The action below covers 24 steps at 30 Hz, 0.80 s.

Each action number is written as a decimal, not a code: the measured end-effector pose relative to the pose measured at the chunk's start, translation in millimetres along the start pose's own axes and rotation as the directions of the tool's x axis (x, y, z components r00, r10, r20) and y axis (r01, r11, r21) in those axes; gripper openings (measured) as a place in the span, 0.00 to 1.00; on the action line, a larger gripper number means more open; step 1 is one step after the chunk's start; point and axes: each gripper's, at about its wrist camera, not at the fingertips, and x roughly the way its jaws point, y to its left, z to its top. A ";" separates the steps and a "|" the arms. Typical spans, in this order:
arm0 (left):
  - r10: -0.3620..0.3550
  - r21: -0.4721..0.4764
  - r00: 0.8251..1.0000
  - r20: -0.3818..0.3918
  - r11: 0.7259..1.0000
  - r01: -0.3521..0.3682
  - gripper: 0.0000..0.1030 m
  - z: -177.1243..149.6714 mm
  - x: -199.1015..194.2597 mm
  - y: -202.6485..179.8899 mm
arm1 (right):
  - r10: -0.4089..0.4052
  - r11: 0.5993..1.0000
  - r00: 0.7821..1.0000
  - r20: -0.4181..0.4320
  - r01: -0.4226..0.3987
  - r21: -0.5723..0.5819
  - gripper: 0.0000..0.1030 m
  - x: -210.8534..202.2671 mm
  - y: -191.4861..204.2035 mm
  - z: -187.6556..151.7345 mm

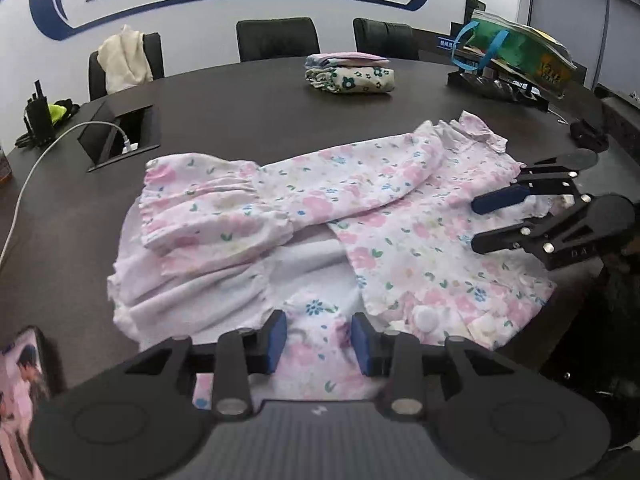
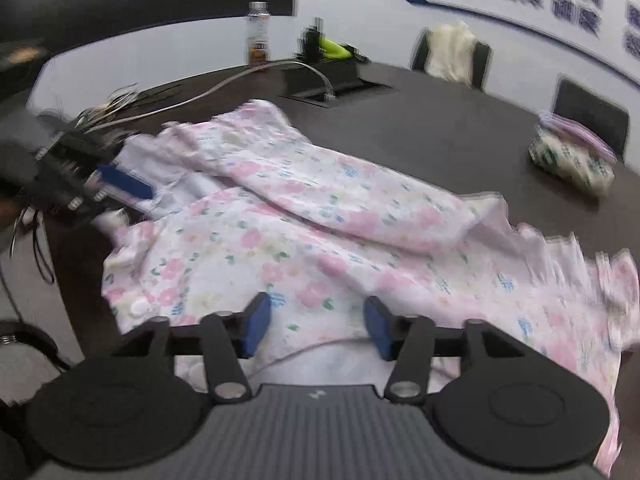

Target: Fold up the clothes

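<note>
both grippers (image 1: 319, 338) (image 2: 318, 326) open over floral garment (image 1: 320, 200).

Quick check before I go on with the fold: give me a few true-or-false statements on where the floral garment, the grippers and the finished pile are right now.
1. The pink floral garment lies on the dark table with one sleeve folded across it. True.
2. The left hand-held gripper is clamped on the fabric. False: its jaws stand apart over the cloth.
3. The right hand-held gripper stands open above the garment. True.
4. The folded clothes pile sits on a chair. False: it rests on the table's far side.
5. A white cable runs to the table's socket box. True.
</note>
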 end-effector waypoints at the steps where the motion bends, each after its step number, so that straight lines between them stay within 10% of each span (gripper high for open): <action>1: 0.000 0.009 1.000 0.002 1.000 0.000 0.33 -2.0 -1.6 -4.2 | -0.010 1.000 1.000 -0.007 0.010 0.011 0.55 -1.5 -3.2 -0.5; 16: 0.062 -0.034 0.995 0.073 0.998 -0.060 0.39 53.8 5.1 6.2 | -0.134 0.968 0.991 0.008 0.133 -0.211 0.58 15.5 15.6 60.7; 21: 0.057 -0.062 0.998 0.031 0.997 -0.055 0.39 51.9 20.7 10.3 | -0.076 0.963 0.996 -0.054 0.059 -0.263 0.57 50.1 14.2 74.6; 24: 0.056 -0.051 0.998 0.005 0.997 -0.056 0.39 44.7 26.2 10.7 | -0.010 0.971 0.995 -0.103 -0.015 -0.238 0.38 65.7 8.7 83.4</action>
